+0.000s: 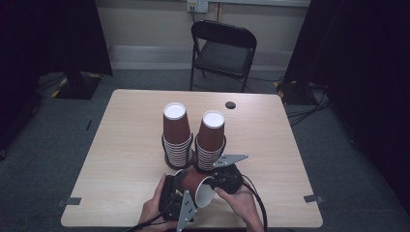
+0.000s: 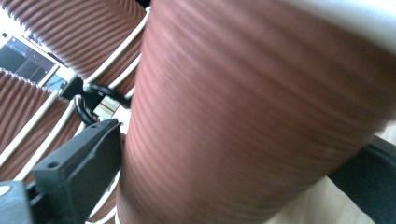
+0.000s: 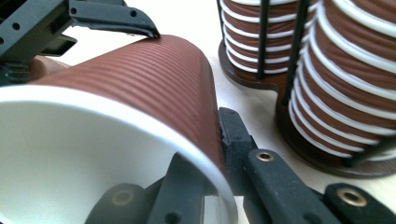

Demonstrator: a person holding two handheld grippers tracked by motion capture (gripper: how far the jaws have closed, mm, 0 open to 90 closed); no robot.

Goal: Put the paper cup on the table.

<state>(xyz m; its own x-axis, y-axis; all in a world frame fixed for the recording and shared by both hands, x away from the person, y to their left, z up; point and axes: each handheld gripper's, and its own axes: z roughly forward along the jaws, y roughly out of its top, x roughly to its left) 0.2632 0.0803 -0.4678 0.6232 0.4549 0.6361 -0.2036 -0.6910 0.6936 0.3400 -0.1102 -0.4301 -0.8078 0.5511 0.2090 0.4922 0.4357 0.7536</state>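
While gripper (image 3: 212, 186) pinches cup (image 3: 154, 88) rim.

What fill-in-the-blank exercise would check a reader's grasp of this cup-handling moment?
1. The right gripper pinches the loose cup by its ____.
2. The cup stacks stand in ____ wire holders.
3. The loose cup lies on its side with its open mouth toward the person's ____ hand.
4. Behind the table stands a black folding ____.

Missing words: rim; two; right; chair
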